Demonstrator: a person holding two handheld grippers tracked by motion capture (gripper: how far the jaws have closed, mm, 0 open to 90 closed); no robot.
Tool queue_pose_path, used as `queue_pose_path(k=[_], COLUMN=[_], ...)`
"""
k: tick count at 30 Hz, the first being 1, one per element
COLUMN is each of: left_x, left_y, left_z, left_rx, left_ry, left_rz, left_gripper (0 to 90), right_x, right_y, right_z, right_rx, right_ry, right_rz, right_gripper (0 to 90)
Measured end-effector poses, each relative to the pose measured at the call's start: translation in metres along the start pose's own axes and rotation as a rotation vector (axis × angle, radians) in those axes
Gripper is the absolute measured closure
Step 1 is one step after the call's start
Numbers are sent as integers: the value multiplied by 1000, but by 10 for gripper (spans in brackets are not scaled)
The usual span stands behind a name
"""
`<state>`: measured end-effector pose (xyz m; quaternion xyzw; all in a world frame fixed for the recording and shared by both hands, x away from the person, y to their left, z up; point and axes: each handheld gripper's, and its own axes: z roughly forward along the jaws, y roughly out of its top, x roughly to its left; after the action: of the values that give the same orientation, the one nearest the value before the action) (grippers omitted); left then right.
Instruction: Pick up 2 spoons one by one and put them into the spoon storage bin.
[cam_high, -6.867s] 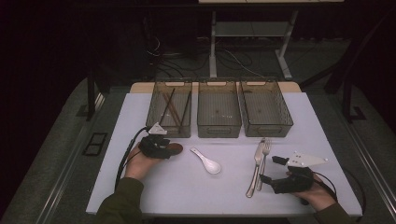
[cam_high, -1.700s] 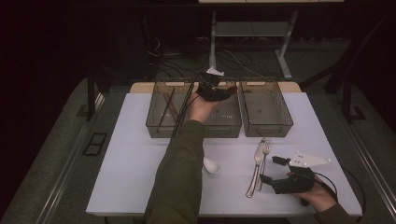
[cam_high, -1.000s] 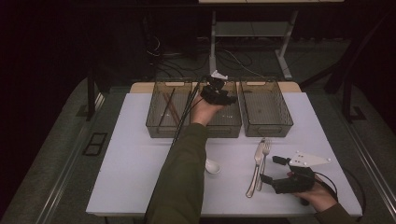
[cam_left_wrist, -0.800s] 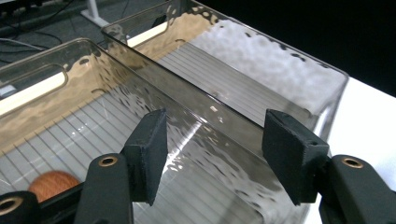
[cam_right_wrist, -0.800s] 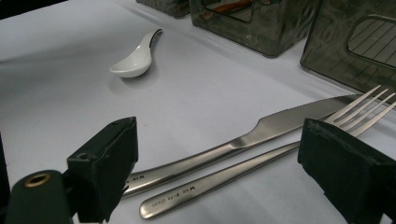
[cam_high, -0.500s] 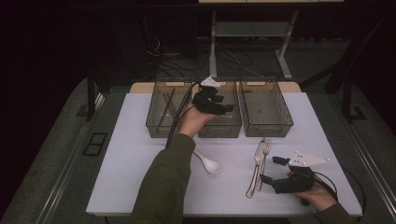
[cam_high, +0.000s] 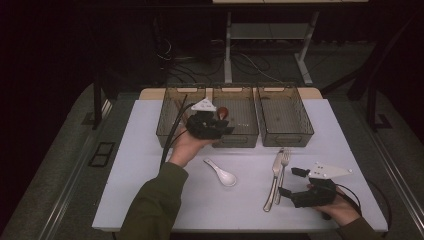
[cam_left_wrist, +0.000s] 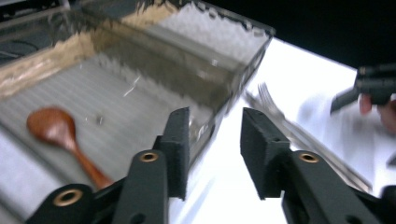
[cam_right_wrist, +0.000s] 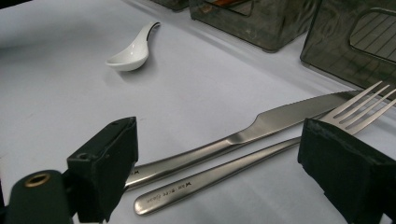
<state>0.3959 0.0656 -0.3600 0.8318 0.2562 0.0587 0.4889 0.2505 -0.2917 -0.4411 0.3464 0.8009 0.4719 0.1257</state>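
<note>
Three bins, two spoons, one knife, one fork.

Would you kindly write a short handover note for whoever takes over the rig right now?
Left gripper: nothing between the jaws, which have just been closing; it is over the front of the middle bin.
Right gripper: open, low over the table, jaws to either side of the knife and fork handles, touching neither.
Done: wooden spoon lies in the middle bin.
Left: white spoon, knife and fork on the table. The right bin looks empty; sticks lie in the left bin.
</note>
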Motion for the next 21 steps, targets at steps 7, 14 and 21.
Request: queue_pose_path(k=[7, 14, 21], left_x=[-5, -8, -7], left_y=[-33, -60, -75], left_z=[-19, -21, -4], left_rx=[29, 64, 125], left_ry=[0, 29, 37], left_rz=[7, 17, 18], left_gripper=[805, 893, 893], right_x=[-1, -1, -1], right_y=[-1, -1, -1], right_z=[1, 2, 3], right_rx=[1, 5, 14], right_ry=[-12, -13, -9], right_rz=[7, 5, -2], right_gripper=[125, 125, 125])
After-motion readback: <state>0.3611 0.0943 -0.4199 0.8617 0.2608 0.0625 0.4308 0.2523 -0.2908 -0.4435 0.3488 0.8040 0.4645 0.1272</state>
